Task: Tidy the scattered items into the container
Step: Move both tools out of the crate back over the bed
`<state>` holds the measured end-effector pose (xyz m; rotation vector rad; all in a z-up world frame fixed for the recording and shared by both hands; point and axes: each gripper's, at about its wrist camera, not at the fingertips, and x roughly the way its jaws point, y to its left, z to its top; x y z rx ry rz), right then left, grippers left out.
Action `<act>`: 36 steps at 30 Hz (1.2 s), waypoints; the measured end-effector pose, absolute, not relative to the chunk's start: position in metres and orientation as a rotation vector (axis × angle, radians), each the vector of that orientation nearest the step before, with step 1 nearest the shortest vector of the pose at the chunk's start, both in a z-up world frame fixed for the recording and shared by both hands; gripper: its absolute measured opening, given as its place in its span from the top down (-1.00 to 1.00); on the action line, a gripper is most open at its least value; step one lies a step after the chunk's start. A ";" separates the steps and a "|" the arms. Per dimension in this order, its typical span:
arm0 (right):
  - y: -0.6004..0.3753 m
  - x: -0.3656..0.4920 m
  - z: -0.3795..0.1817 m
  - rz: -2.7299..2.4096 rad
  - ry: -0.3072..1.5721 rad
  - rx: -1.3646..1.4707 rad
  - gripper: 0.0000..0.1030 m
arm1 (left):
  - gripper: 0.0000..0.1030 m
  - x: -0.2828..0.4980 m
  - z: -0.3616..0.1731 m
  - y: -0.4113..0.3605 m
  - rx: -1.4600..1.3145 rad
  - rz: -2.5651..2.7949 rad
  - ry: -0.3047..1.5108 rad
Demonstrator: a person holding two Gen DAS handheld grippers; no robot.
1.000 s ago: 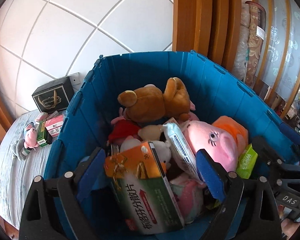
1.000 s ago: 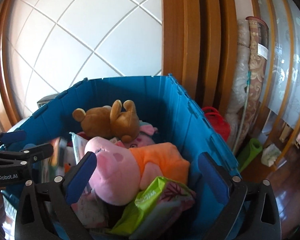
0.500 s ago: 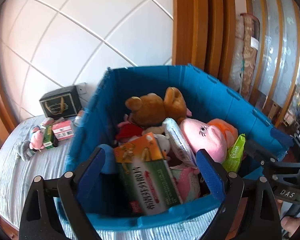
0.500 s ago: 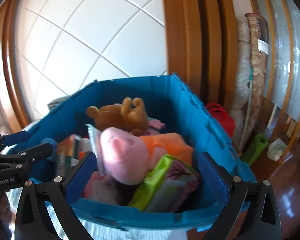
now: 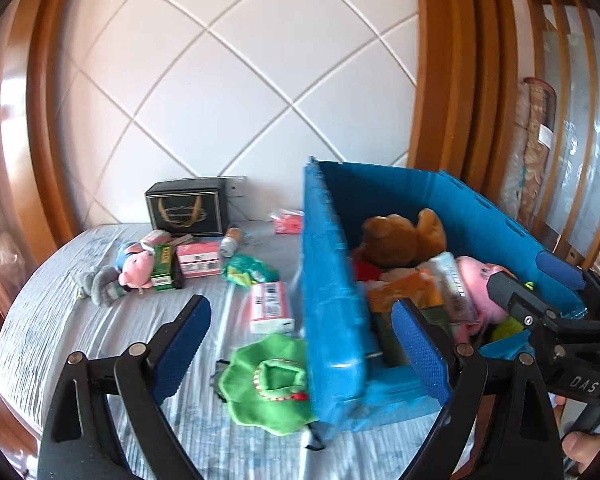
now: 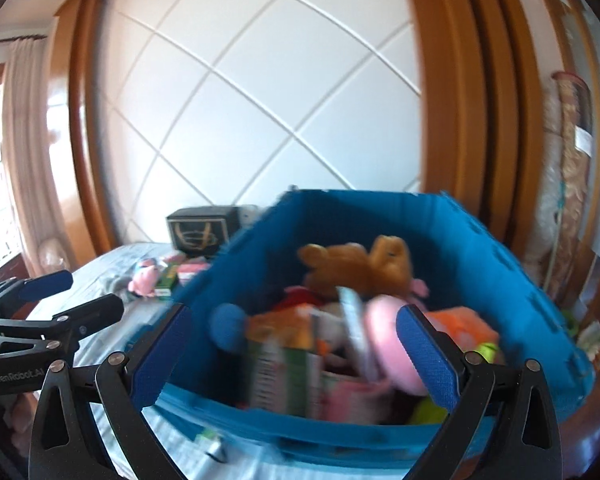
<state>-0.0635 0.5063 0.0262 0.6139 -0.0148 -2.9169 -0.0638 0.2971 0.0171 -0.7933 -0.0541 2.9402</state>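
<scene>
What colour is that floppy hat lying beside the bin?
Bright green, the hat; clearest in the left wrist view.

We're in a home bedroom: a bed (image 5: 60, 320) in striped sheets, white padded headboard (image 5: 228, 100) at upper centre, curtain (image 6: 24, 152) at the left, plush toys (image 5: 136, 266) scattered.

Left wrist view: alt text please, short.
Open, empty left gripper faces a blue crate packed with plush toys, beside a bed sheet still scattered with a green cloth hat, pink boxes, a pig plush and a black box.
</scene>
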 end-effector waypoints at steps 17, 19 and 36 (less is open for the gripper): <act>0.250 -0.095 -0.001 -2.798 0.030 0.702 -1.00 | -0.80 -0.081 -0.063 0.028 -1.123 2.955 -0.170; 0.234 -0.105 -0.013 -2.786 0.050 0.774 -1.00 | -0.80 -0.085 -0.071 0.013 -1.146 2.952 -0.189; 0.207 -0.267 -0.107 -2.671 0.080 1.082 -1.00 | -0.80 -0.191 -0.135 -0.081 -1.436 3.010 -0.385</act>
